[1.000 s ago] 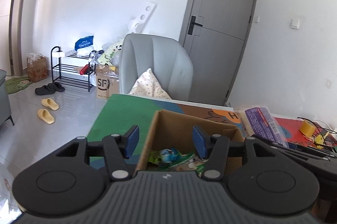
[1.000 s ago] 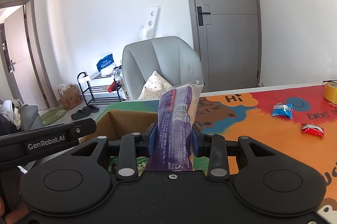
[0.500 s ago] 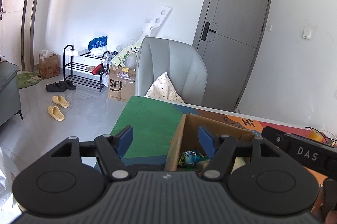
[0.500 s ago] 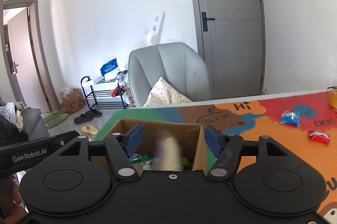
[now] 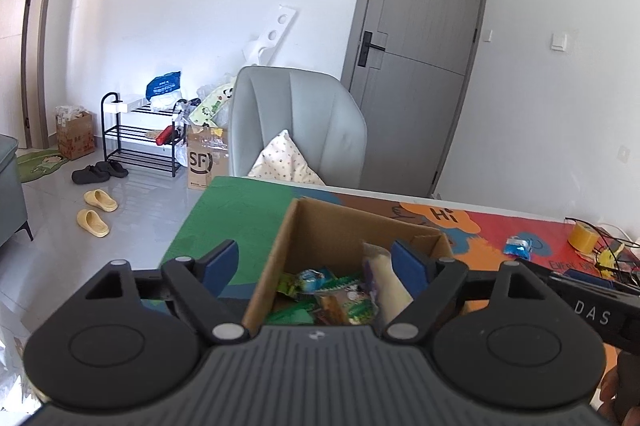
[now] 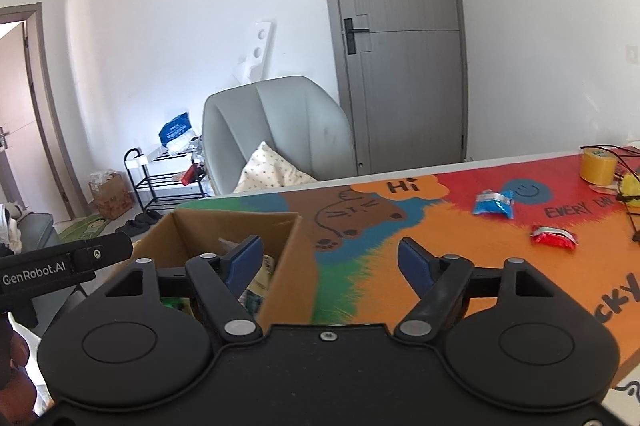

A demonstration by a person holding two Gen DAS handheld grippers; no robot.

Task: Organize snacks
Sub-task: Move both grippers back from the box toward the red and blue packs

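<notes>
"Hi" on colourful table mat (image 6: 400, 185), "SF" carton (image 5: 206, 161), "GenRobot.AI", "DAS" on tongs handles

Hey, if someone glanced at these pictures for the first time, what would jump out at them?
Probably the open cardboard box at the green end of the bright cartoon table mat, packed with snack packets. Next, two loose packets further along the mat, one blue and one red, not yet boxed. Behind the table stands a grey armchair.
</notes>
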